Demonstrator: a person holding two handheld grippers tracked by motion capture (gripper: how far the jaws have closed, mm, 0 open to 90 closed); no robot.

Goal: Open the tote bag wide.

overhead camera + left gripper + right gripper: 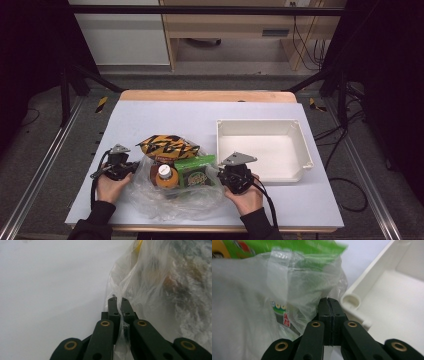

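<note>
A clear plastic bag (175,204) lies at the front middle of the table. It holds an orange-and-black snack packet (167,146), an orange-capped bottle (165,174) and a green package (197,171). My left gripper (132,168) sits at the bag's left edge. In the left gripper view its jaws (119,300) are shut with the bag's film (160,290) pinched between them. My right gripper (220,175) is at the bag's right edge. Its jaws (329,300) are shut where the film (249,302) runs up to the tips, under the green package (287,246).
A white plastic tray (260,122) stands right of the bag, and its near corner (352,300) is just beside my right jaws. The pale table top (175,115) stretches behind the bag. Black frame posts flank the table.
</note>
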